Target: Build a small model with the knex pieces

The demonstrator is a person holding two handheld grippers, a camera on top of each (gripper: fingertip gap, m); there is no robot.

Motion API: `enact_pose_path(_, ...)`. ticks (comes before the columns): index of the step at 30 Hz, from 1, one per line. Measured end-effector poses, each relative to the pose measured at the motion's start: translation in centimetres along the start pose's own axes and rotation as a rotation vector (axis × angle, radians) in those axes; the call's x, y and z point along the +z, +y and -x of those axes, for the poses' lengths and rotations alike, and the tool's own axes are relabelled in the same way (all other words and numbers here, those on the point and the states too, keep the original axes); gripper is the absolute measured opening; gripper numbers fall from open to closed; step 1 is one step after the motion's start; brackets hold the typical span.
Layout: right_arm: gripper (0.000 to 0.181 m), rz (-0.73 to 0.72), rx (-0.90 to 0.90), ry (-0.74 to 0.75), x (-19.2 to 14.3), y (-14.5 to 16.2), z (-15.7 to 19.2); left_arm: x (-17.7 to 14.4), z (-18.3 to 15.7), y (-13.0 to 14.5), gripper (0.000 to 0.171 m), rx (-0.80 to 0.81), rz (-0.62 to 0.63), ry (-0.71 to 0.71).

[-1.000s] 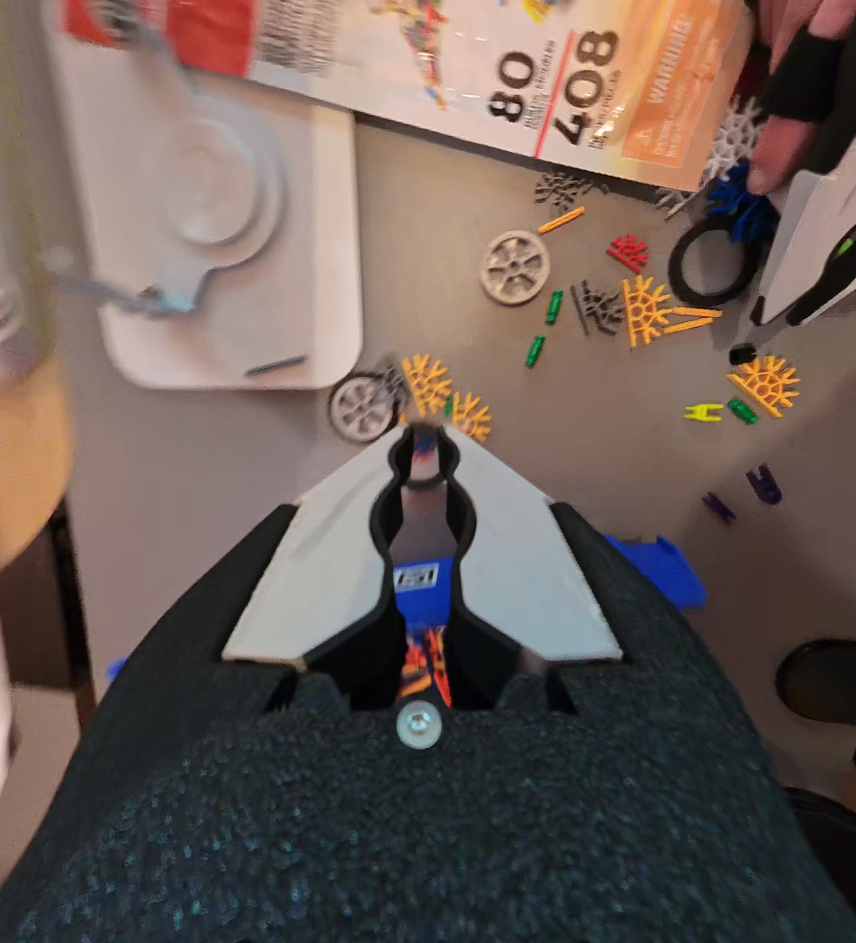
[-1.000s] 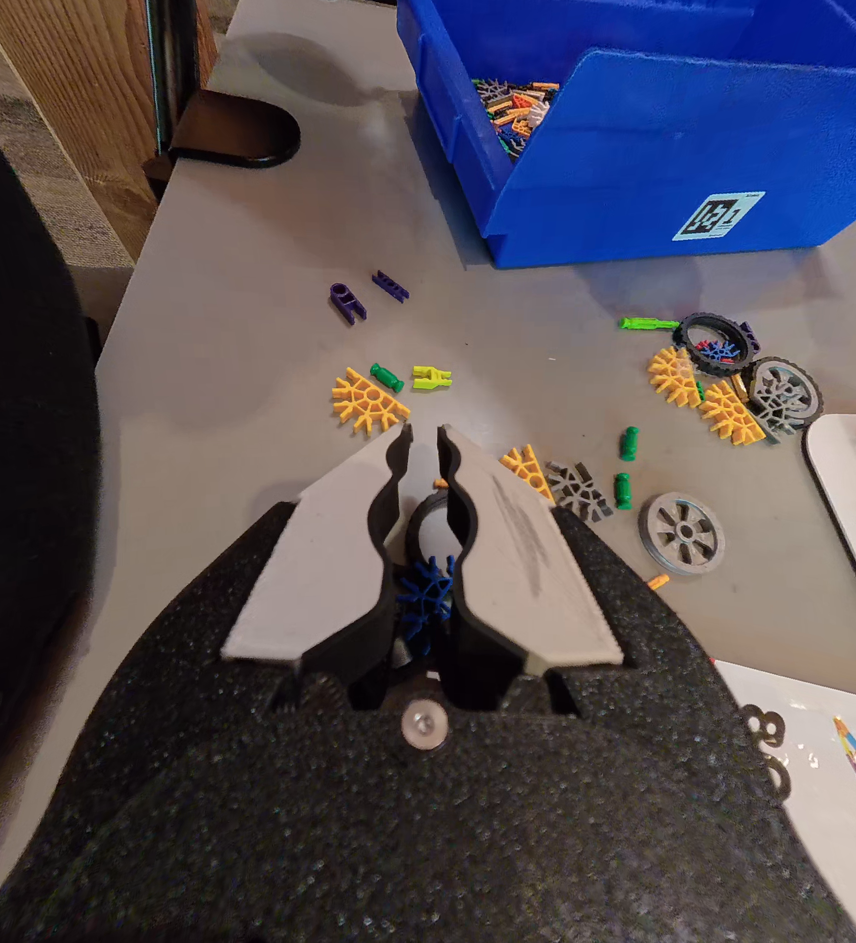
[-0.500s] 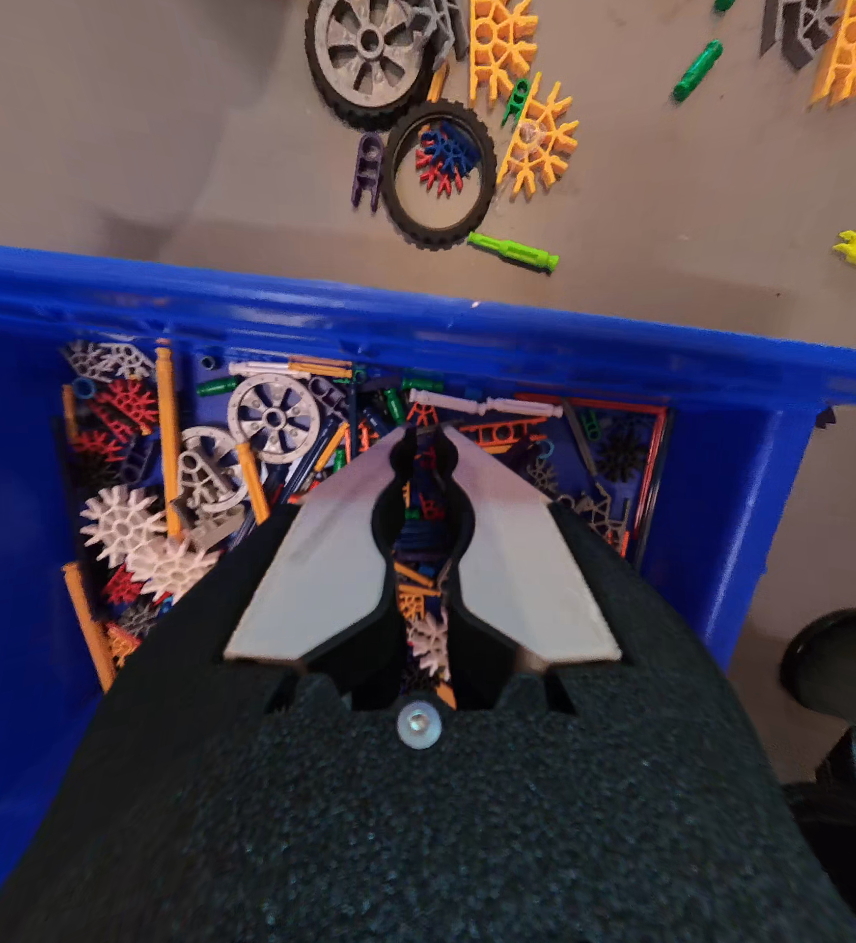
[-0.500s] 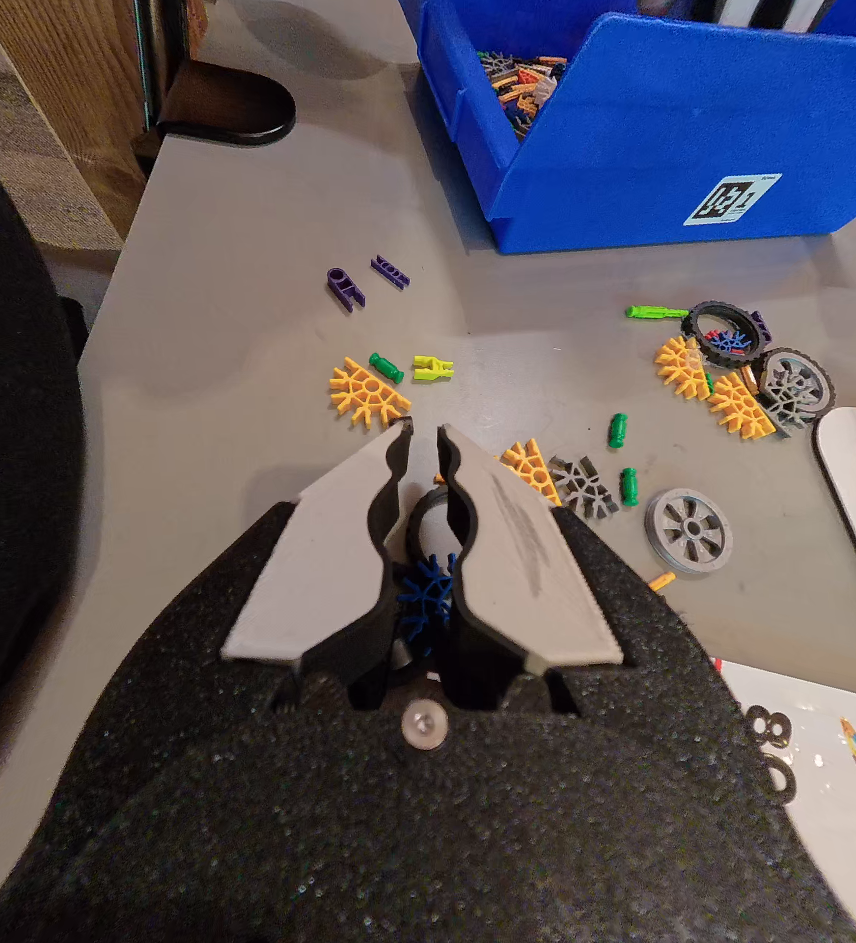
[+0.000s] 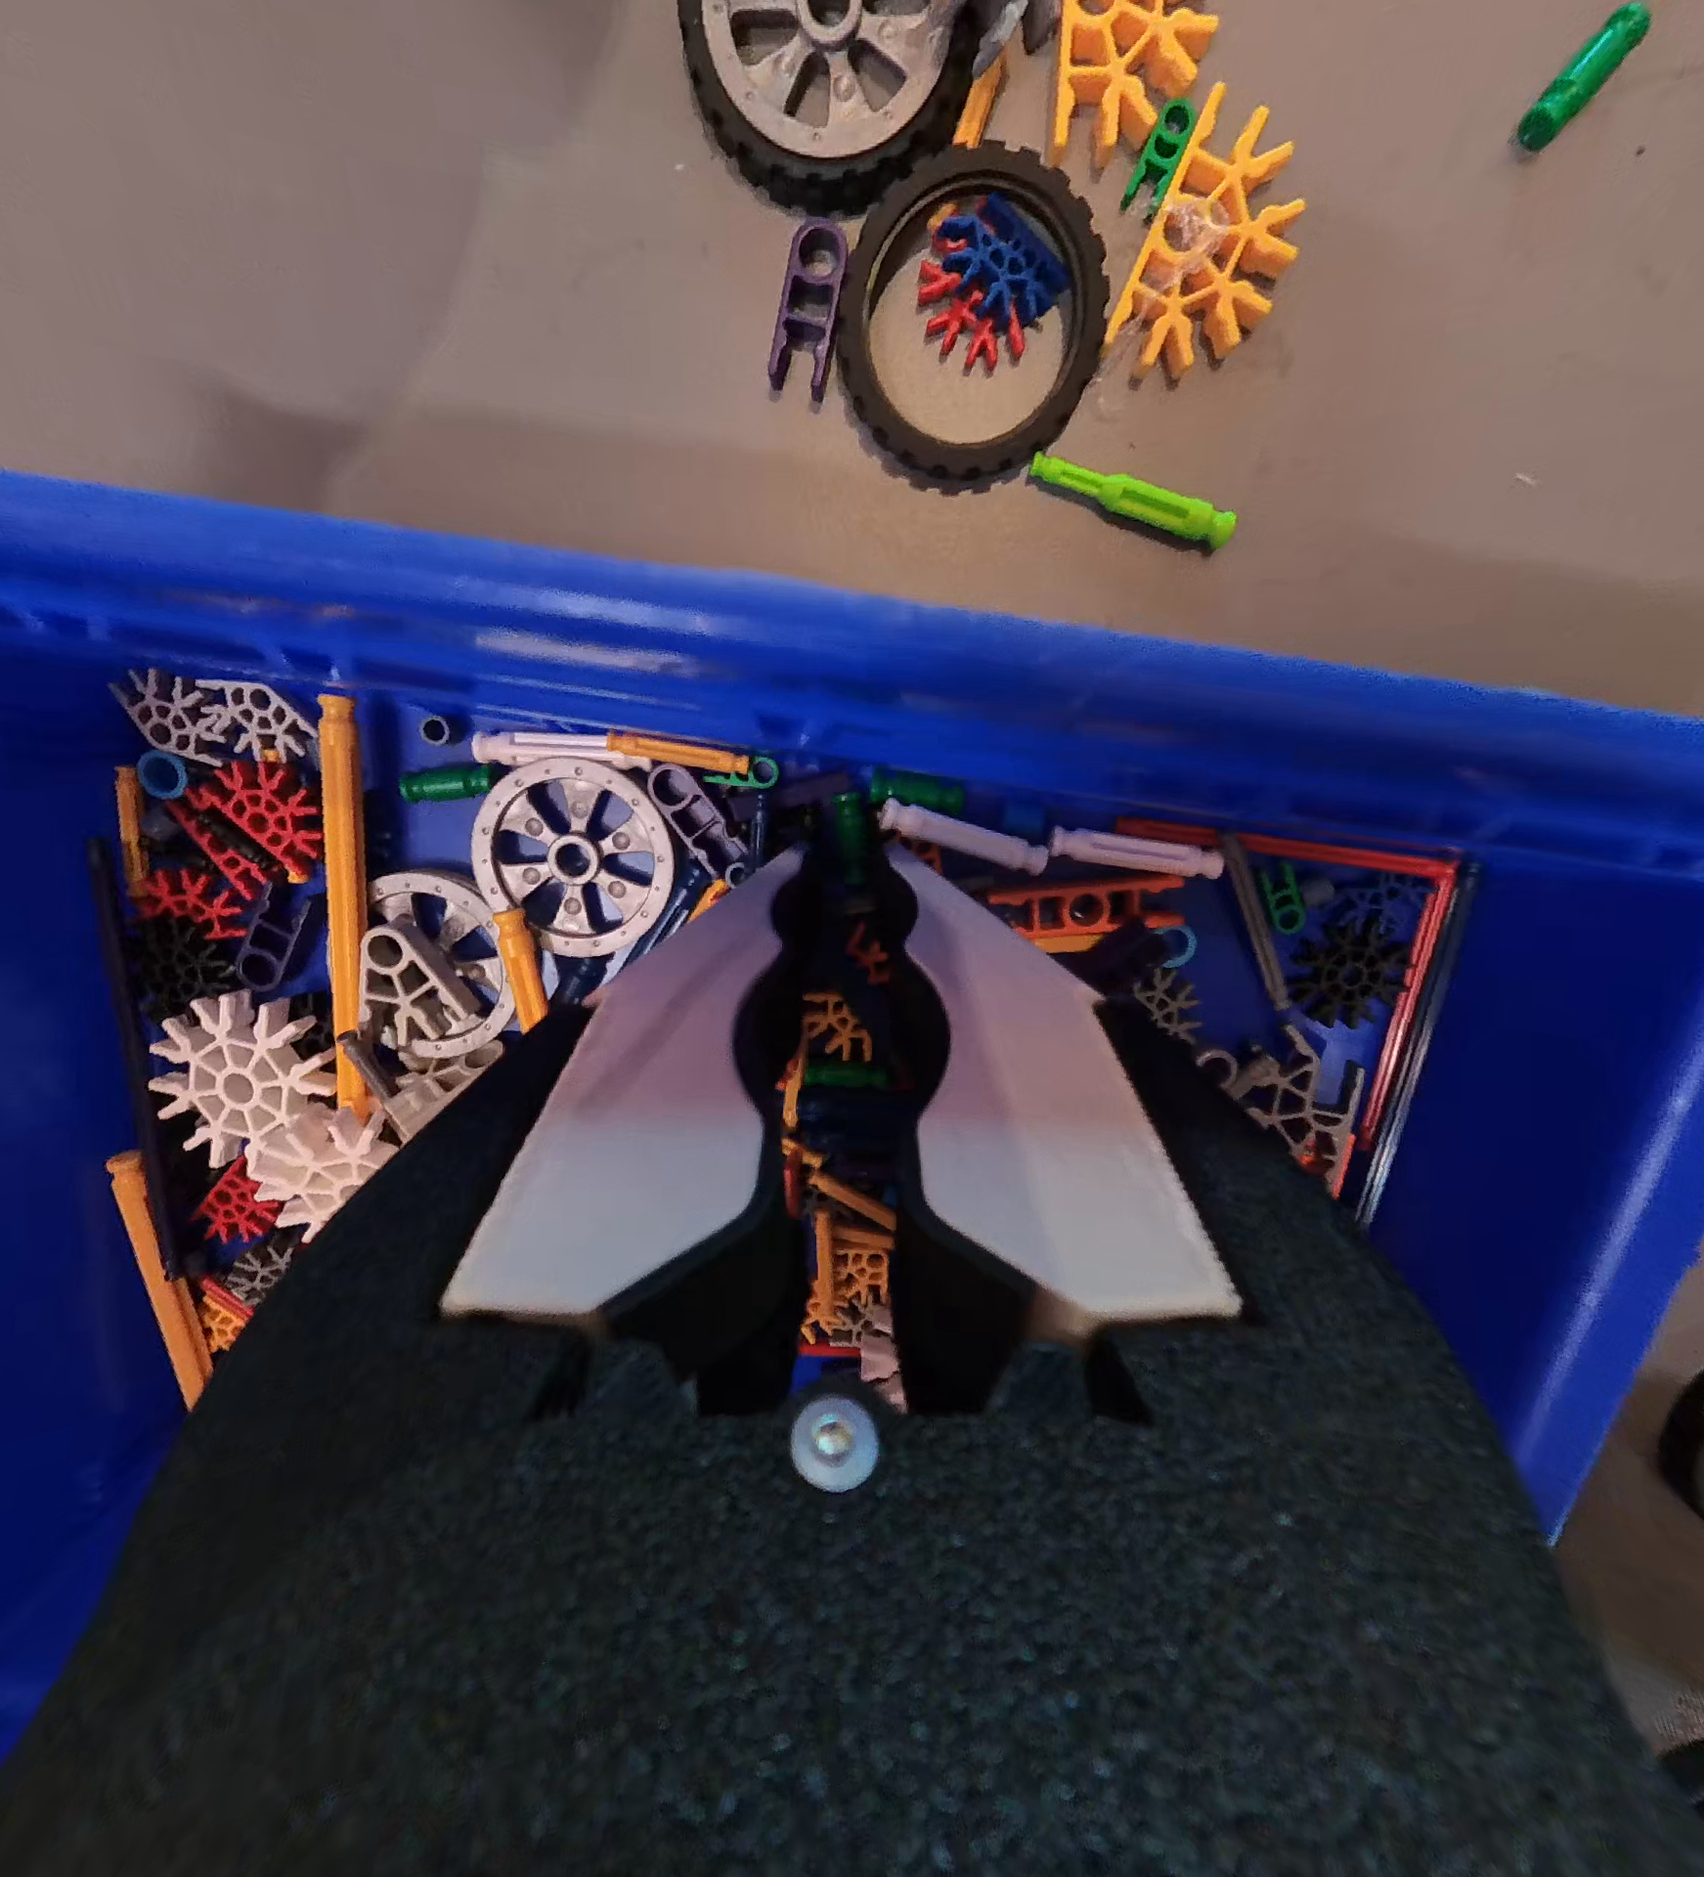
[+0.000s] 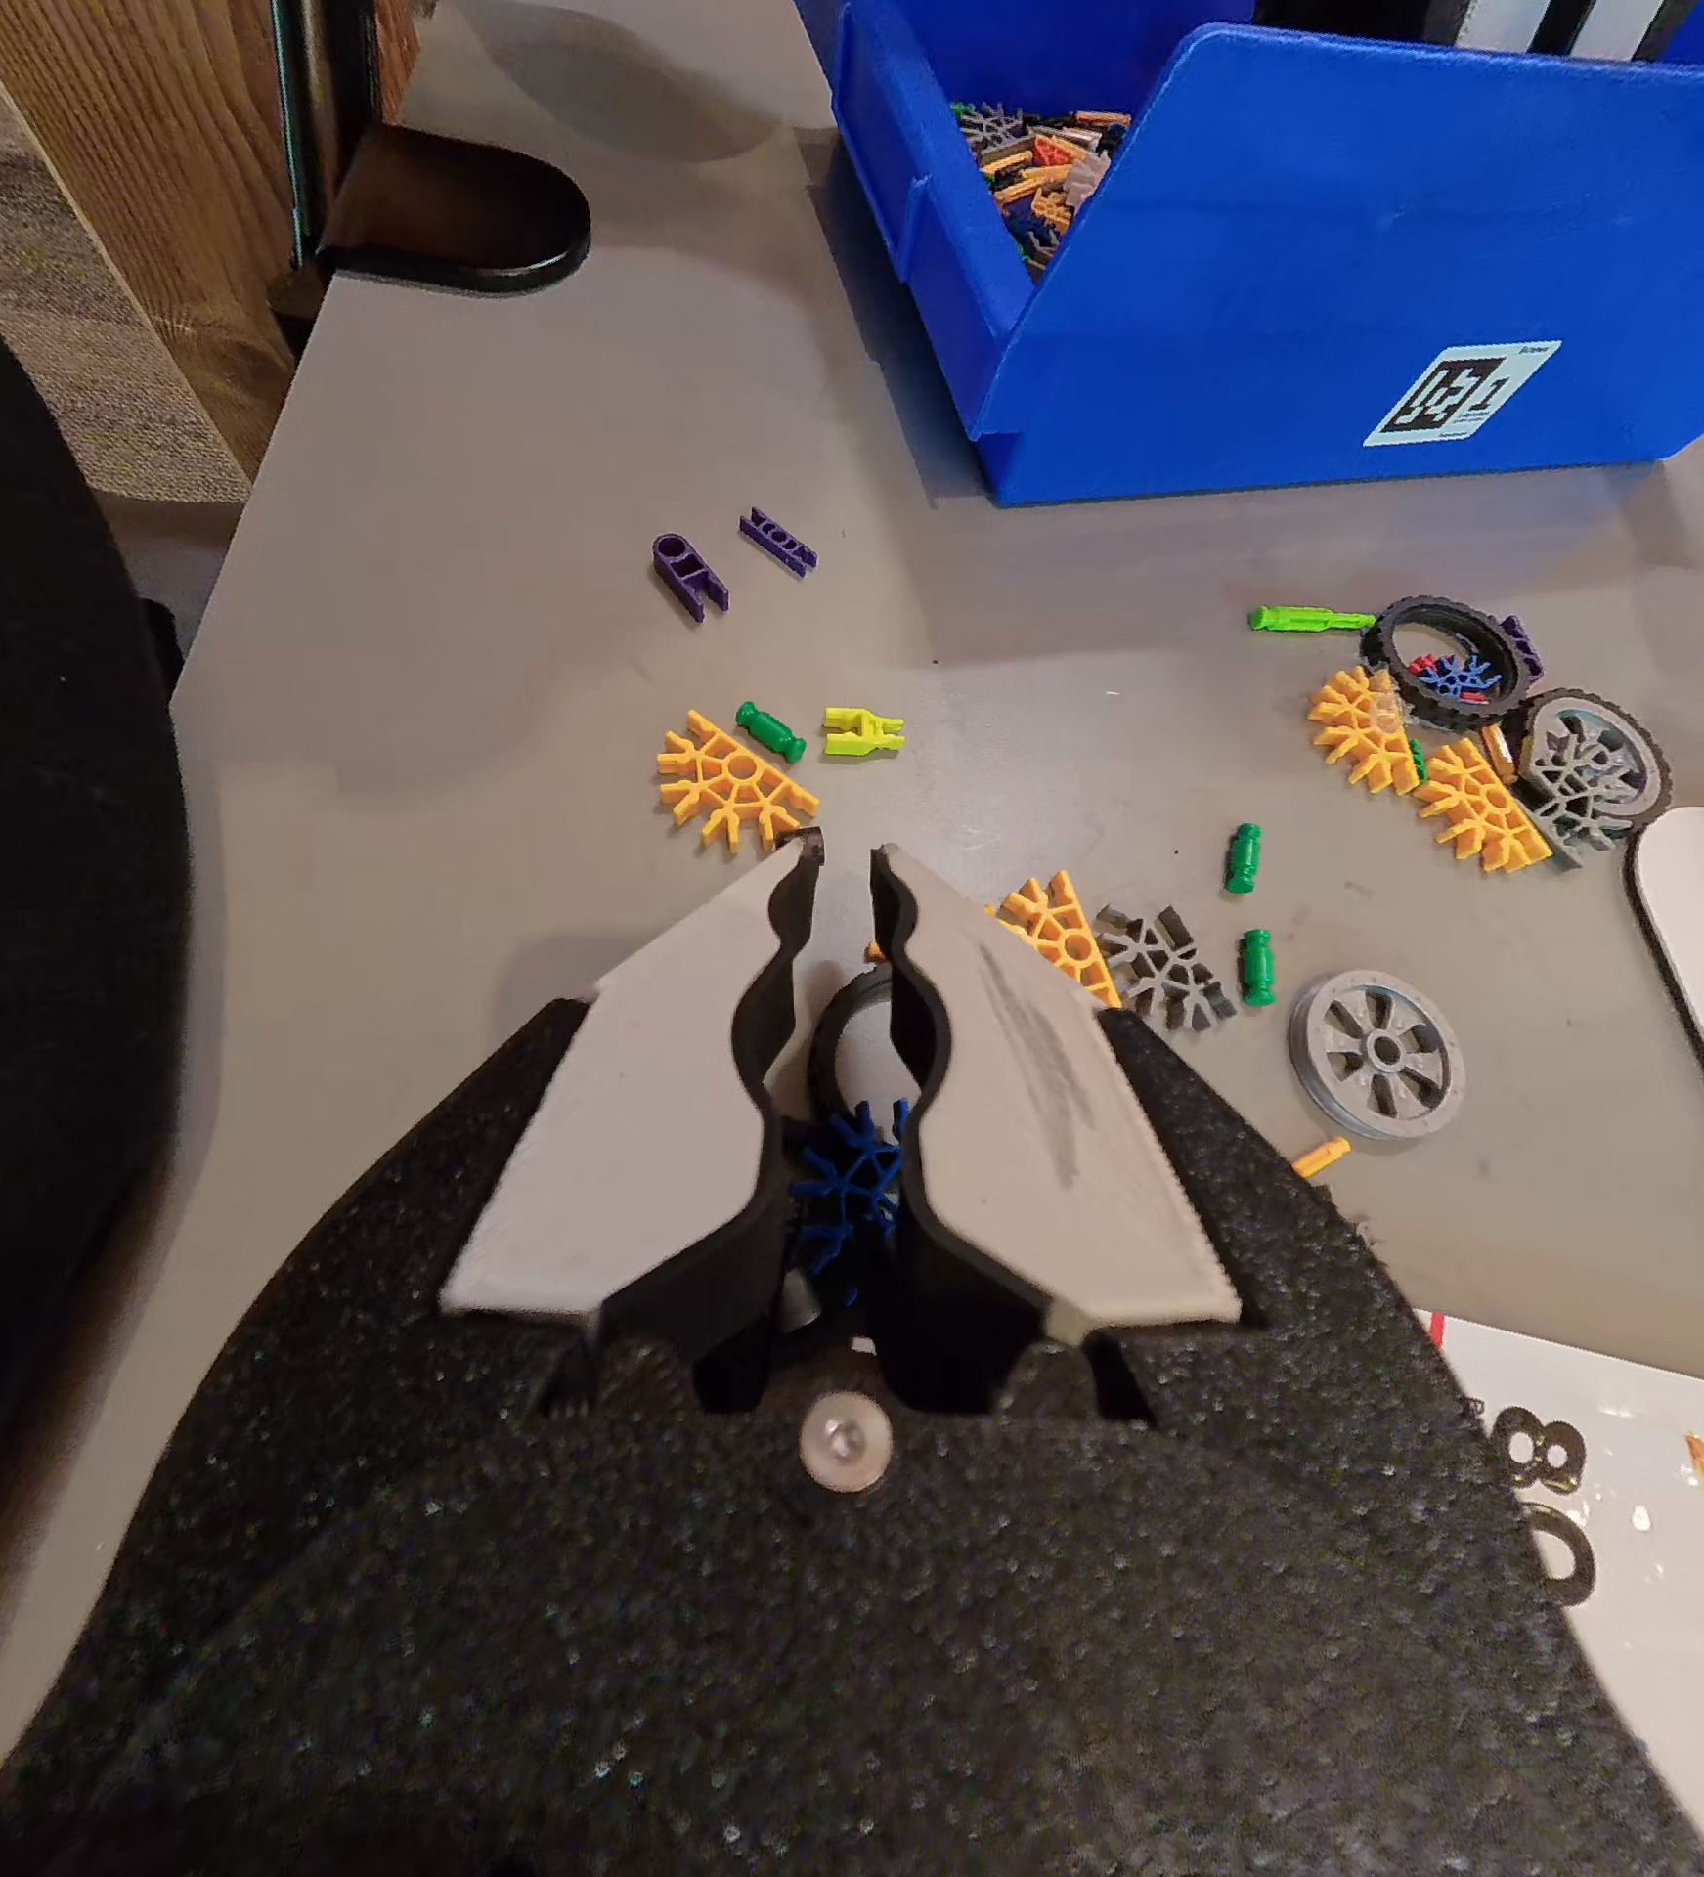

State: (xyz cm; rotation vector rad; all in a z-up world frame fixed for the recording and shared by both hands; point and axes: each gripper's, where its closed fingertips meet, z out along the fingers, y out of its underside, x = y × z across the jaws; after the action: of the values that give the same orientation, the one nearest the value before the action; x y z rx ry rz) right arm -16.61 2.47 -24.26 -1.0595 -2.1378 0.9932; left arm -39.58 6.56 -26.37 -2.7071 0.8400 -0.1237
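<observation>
Soft, warm indoor light falls evenly over both views, dim enough that the grey tabletop (image 6: pixel 482 569) looks brownish in the left wrist view. Broad soft shadows lie beside the blue bin (image 6: pixel 1335 254), whose rim (image 5: pixel 827 650) shows faint glare and slight blur. Wide-angle lenses bend straight edges near the frame borders.

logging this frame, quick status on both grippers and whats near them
Left gripper slightly open, empty, over parts in blue bin. Right gripper slightly open above table; black tyre and blue connector beneath.
</observation>
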Motion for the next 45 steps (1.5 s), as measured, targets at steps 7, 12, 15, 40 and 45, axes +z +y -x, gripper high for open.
enact_pose_path(7,0.009,0.003,0.001,0.0,0.1,0.1,0.0,0.0,-0.5,-0.1,0.005,0.016,-0.015,0.001)
enact_pose_path(12,0.009,0.005,0.0,0.0,0.1,0.1,0.0,0.3,-0.1,0.2,0.007,0.0,-0.008,-0.031)
enact_pose_path(15,0.009,0.006,-0.001,0.0,0.1,0.1,0.0,0.3,0.0,0.1,0.005,-0.009,-0.023,-0.011)
enact_pose_path(40,0.009,0.001,-0.009,0.002,0.0,-0.1,0.1,-9.4,-1.8,-5.8,0.003,0.079,-0.28,-0.144)
enact_pose_path(45,0.009,0.003,-0.015,0.009,-0.1,-0.1,0.1,-11.6,-4.2,-10.9,0.003,0.229,-0.276,-0.154)
